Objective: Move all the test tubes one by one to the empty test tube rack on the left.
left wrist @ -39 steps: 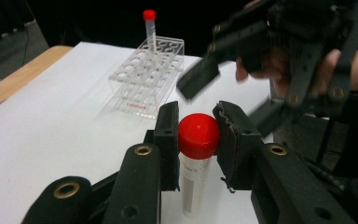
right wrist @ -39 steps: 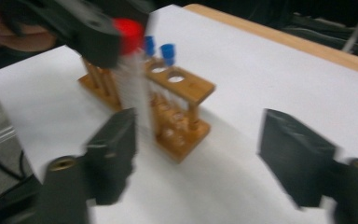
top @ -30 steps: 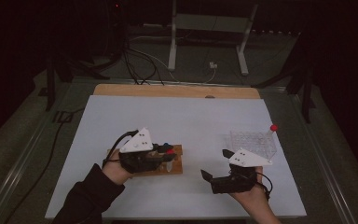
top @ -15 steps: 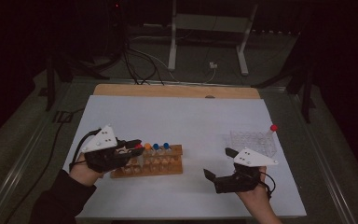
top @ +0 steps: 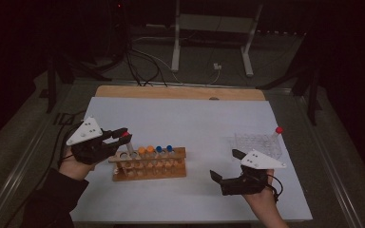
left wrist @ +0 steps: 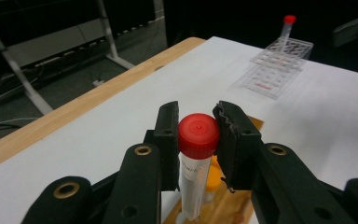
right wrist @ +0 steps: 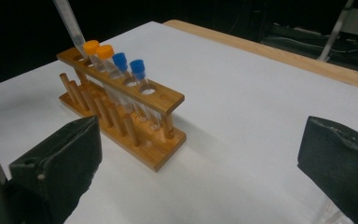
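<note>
At the left end of the wooden rack [top: 149, 164], your left tongs [top: 123, 136] grip a red-capped tube [left wrist: 197, 161] by its cap, its long axis tilted, tip near the end hole. A second ago they sat over the rack's middle. Your right tongs [top: 224, 165] gape wide, empty.

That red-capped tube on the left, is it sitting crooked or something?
Yes. The red-capped tube leans at the wooden rack's left end instead of standing upright like the orange- and blue-capped tubes. That is because the left gripper is clamped on its cap. Whether its tip is in a hole is unclear. Nothing looks spilled or broken.
</note>
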